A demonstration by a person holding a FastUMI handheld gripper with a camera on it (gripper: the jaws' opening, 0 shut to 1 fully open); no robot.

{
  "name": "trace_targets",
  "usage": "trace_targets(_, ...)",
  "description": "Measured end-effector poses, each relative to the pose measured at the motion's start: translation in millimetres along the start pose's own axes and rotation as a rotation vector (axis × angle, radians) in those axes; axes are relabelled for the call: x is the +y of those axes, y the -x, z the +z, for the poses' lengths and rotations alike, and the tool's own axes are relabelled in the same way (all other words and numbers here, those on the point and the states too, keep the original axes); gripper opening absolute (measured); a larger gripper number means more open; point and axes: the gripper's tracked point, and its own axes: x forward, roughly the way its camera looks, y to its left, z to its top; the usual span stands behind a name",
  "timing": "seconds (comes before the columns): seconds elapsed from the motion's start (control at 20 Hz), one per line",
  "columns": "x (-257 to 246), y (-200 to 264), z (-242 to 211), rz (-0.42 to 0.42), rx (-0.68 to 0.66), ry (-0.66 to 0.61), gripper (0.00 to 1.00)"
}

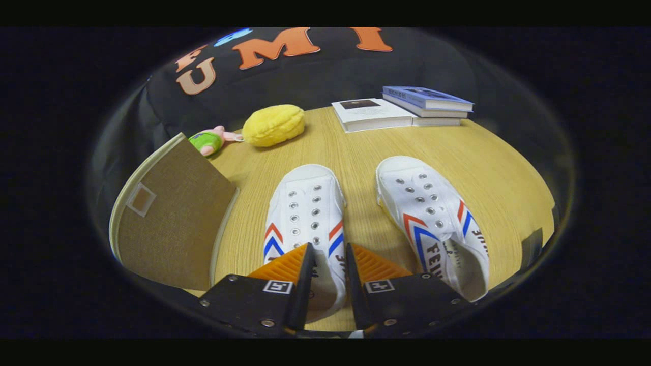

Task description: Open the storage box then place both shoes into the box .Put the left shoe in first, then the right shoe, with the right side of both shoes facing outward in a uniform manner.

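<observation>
Two white shoes (432,218) (red-blue chevrons); claw (328,254) narrowly parted over left shoe's (305,213) collar.

A pale wooden table (356,152) with visible grain stands before the black cloth wall (325,76); 2 books (402,109) lie at its far edge.

Shoes (366,223) side by side, box (173,223) left

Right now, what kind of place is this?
Probably a tabletop in a recording booth: a wooden table, black cloth wall, white shoes, books, and the gripper around one shoe's heel.
</observation>
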Motion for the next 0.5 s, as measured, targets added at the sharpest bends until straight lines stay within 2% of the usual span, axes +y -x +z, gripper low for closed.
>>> trace_targets(0.05,0.7,1.2,-0.2,0.004,0.001,-0.007,0.27)
trace_targets(0.15,-2.0,2.0,2.7,0.002,-0.01,-0.032,0.16)
trace_targets(0.3,-0.7,5.1,2.5,0.018,-0.014,-0.14,0.01)
trace_targets(0.5,3.1,21.2,22.9,-0.03,-0.061,-0.163,0.0)
